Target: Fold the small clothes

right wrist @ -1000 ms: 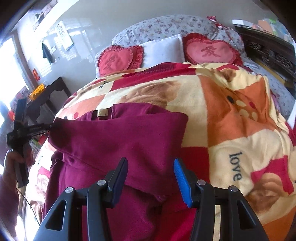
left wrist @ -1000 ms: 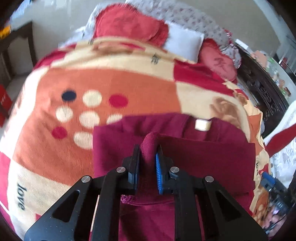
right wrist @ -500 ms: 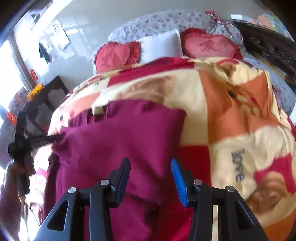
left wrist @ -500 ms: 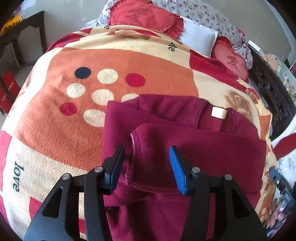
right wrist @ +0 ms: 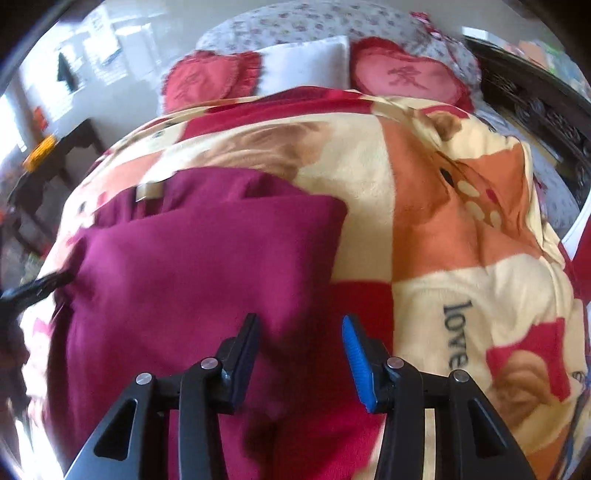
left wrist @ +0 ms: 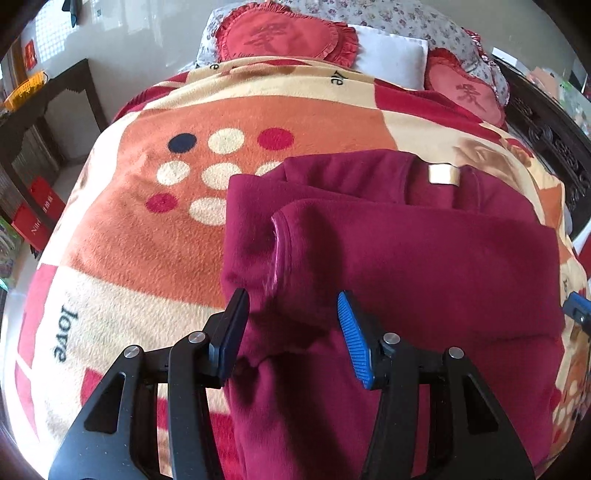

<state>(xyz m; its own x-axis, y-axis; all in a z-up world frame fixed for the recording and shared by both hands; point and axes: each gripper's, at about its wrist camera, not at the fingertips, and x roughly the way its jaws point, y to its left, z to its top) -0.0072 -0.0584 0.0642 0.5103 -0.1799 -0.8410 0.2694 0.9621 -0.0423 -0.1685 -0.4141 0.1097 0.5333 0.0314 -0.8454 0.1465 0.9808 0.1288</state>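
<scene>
A maroon sweater (left wrist: 406, 266) lies on a patterned fleece blanket (left wrist: 140, 229) on a bed, with one sleeve folded across its body and a beige neck label (left wrist: 443, 174) showing. My left gripper (left wrist: 291, 325) is open and empty just above the sleeve cuff (left wrist: 277, 254). The sweater also shows in the right wrist view (right wrist: 192, 273). My right gripper (right wrist: 301, 347) is open and empty above the sweater's right edge. The left gripper's tip shows at the left edge of that view (right wrist: 33, 288).
Two red heart cushions (left wrist: 280, 35) (left wrist: 465, 92) and a white pillow (left wrist: 388, 51) lie at the head of the bed. A dark carved bed frame (left wrist: 546, 136) runs along the right. A dark side table (left wrist: 44, 110) stands at the left.
My left gripper has opened and let go of the sleeve, which now lies folded across the sweater, and has drawn back. My right gripper stayed open and moved closer over the sweater.
</scene>
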